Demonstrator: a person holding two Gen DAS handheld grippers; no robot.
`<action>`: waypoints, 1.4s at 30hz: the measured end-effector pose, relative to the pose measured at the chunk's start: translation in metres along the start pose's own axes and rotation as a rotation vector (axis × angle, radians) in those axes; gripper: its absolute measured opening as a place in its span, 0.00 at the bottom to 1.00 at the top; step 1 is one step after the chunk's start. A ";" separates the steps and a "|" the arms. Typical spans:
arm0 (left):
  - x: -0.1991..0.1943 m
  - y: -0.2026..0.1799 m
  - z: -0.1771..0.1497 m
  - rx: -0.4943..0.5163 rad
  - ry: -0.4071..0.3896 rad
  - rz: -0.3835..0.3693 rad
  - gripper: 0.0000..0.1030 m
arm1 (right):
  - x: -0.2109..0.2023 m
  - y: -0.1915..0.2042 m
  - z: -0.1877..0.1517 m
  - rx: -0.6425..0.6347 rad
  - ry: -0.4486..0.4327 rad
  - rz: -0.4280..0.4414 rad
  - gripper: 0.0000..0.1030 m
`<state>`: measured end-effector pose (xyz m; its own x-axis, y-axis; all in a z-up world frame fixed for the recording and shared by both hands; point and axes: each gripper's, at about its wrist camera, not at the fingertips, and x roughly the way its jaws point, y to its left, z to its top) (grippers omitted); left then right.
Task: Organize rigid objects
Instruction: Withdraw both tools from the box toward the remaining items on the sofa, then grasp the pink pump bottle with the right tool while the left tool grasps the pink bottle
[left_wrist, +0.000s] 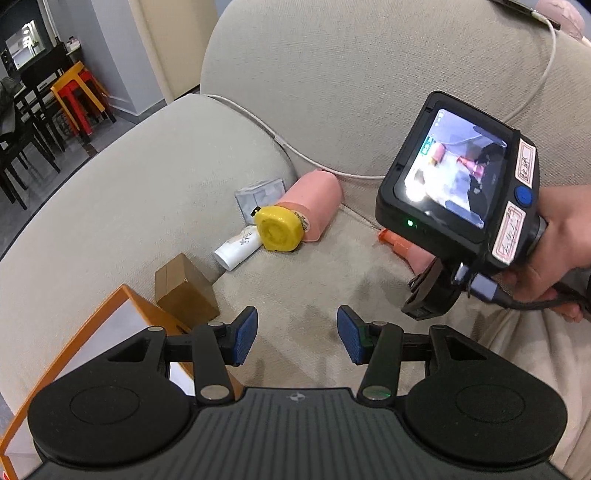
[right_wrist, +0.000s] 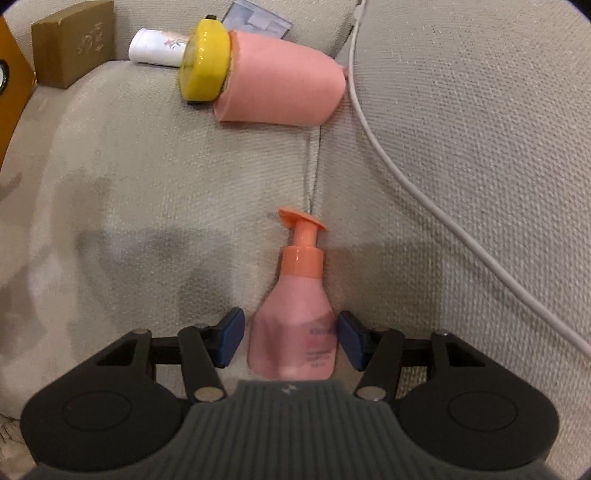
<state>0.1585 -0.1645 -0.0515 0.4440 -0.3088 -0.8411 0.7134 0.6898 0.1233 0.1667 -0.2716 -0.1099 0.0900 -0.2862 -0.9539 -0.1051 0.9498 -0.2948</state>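
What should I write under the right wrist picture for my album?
Open tongs straddle a pink pump bottle lying on a beige sofa.

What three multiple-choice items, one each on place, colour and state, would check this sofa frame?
1. Where does the pink pump bottle lie?
A. in the orange box
B. on the sofa seat between the right gripper's fingers
C. on the brown box

2. What colour is the tape measure beside the pink cup?
A. yellow
B. blue
C. green

3. What is between the left gripper's fingers?
A. the white tube
B. the cable
C. nothing, only sofa fabric

Answers: 1 B, the right wrist view shows the bottle's body flanked by the blue pads; 2 A, its casing is bright yellow in both views; 3 C, the left wrist view shows bare cushion in the gap.
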 end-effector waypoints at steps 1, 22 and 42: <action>0.001 -0.001 0.002 0.001 0.000 -0.003 0.58 | 0.001 0.001 0.000 -0.002 -0.006 -0.005 0.54; 0.024 0.003 0.004 0.013 0.042 -0.026 0.58 | -0.004 -0.046 -0.004 0.214 -0.122 0.512 0.50; 0.045 -0.001 0.032 0.181 -0.032 -0.040 0.58 | -0.036 -0.073 -0.025 0.432 -0.367 0.481 0.25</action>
<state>0.1954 -0.2000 -0.0721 0.4282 -0.3563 -0.8305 0.8154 0.5485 0.1851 0.1461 -0.3338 -0.0559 0.4653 0.1630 -0.8700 0.1756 0.9464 0.2712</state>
